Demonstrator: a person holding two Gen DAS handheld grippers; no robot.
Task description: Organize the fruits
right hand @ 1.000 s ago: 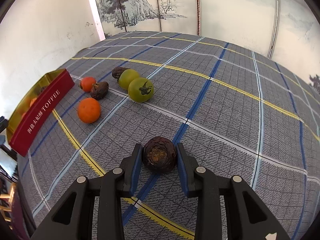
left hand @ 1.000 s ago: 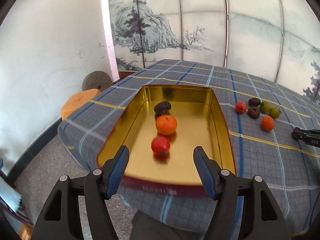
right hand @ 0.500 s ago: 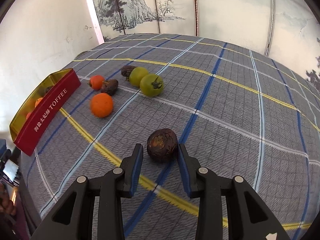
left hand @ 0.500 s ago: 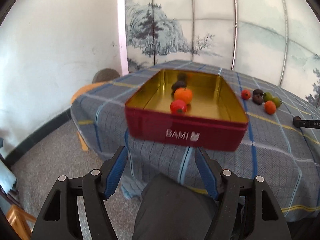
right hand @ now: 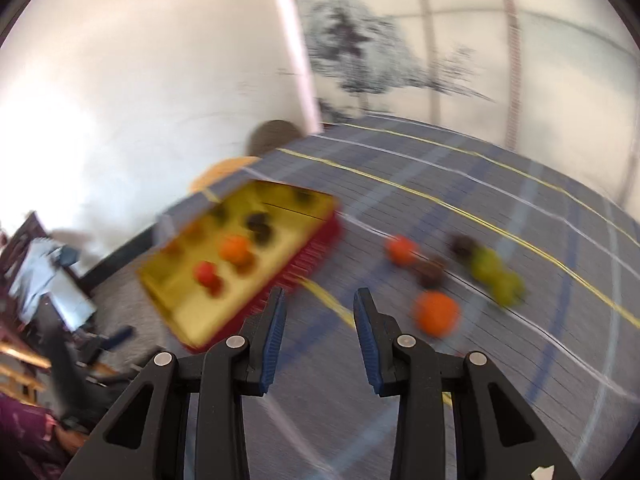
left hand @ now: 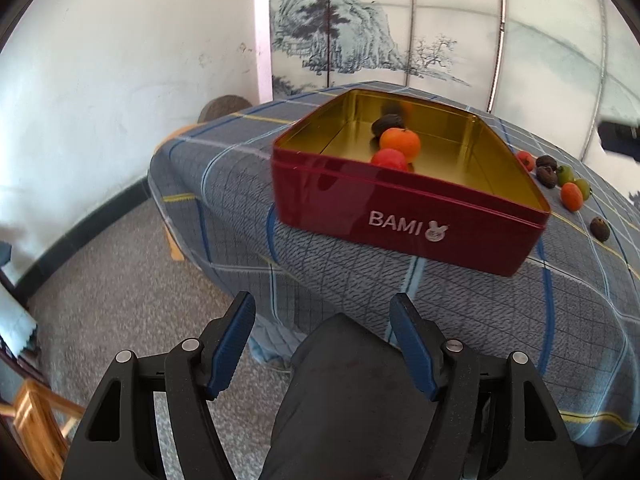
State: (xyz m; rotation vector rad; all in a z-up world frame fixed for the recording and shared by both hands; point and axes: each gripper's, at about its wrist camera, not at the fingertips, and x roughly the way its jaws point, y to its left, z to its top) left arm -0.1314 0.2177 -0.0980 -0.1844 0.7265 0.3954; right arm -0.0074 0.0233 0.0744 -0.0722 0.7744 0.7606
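Observation:
A red tin [left hand: 404, 216] with a gold inside stands near the table's corner and holds an orange [left hand: 400, 143], a red fruit [left hand: 389, 159] and a dark fruit [left hand: 387, 124]. More fruits lie on the cloth to its right: an orange one [left hand: 571, 197], green ones [left hand: 565, 174], dark ones [left hand: 546, 177] and a lone dark fruit [left hand: 600, 229]. My left gripper [left hand: 323, 340] is open and empty, off the table's near edge, below the tin. My right gripper [right hand: 320, 332] is open and empty above the cloth; its view is blurred and shows the tin [right hand: 304, 264] and loose fruits [right hand: 436, 314].
The table has a grey plaid cloth [left hand: 460, 300]. A white wall and a painted screen [left hand: 360, 32] stand behind. An orange stool [right hand: 224, 170] is by the far corner. A dark-clothed knee [left hand: 352, 392] is under my left gripper. Wooden furniture [left hand: 36, 424] stands at the left floor.
My right gripper let go of the dark fruit, left it on the cloth, and swung up and left towards the tin. My left gripper drew back off the table and lower.

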